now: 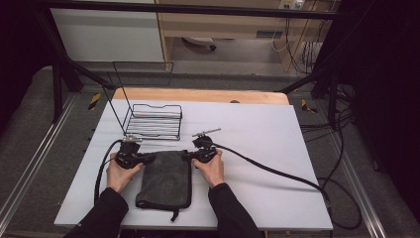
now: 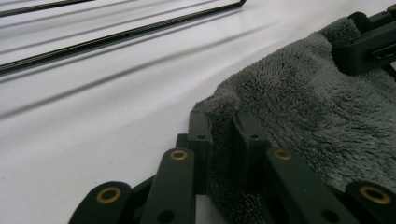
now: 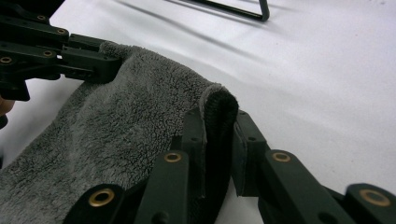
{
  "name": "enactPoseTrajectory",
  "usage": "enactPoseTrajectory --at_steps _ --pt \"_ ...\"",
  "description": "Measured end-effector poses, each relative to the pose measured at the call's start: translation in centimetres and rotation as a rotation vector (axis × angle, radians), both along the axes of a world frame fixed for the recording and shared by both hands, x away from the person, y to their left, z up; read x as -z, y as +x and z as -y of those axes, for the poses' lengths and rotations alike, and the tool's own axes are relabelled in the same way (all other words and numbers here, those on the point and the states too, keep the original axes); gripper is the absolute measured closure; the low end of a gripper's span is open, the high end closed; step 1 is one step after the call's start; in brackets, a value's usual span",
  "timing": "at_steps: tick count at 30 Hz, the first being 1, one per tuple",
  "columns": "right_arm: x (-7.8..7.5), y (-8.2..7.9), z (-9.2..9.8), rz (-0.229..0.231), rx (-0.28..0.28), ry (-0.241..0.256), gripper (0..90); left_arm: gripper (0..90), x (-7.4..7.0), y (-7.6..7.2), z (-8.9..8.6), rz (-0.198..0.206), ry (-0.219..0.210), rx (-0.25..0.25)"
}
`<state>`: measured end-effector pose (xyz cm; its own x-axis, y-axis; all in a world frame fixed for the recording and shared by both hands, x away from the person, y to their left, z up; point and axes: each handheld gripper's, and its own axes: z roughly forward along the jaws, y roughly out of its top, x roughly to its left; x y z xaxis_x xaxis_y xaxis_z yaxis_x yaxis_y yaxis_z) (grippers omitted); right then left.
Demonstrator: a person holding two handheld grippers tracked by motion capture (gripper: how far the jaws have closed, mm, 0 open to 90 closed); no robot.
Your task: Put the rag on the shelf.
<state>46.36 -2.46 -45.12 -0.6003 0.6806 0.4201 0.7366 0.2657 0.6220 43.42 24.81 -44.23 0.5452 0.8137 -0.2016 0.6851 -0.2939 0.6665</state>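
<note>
Grey fleece towel (image 1: 165,179) lies flat between both grippers, its 2 far corners pinched: left gripper (image 2: 223,140) and right gripper (image 3: 219,135) both clamp cloth. Recommend lifting level, evenly, keeping tension.

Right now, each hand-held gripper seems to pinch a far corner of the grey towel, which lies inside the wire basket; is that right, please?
Not quite: the grey towel lies flat on the white table, in front of the wire basket, not inside it, as the high view shows. The left hand-held gripper and right hand-held gripper do each pinch a far corner.
</note>
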Motion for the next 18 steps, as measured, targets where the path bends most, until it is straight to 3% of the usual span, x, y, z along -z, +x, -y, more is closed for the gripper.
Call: enactPoseTrajectory --at_steps 3,6,11,18 --pt "-0.5 -0.4 0.1 0.034 0.0 0.007 79.8 80.2 -0.3 -0.2 -0.1 0.019 -0.009 -0.003" --pt "-1.1 -0.8 0.2 0.07 0.007 0.023 79.8 80.4 -1.1 -0.6 -0.6 0.056 -0.055 -0.014" --pt "-2.0 -1.8 0.2 0.131 0.012 0.056 79.8 80.5 -2.1 -1.2 -1.0 0.093 -0.087 -0.018" --pt "-3.1 -2.8 0.4 0.198 0.019 0.084 79.7 80.5 -3.4 -1.9 -1.1 0.147 -0.098 -0.015"
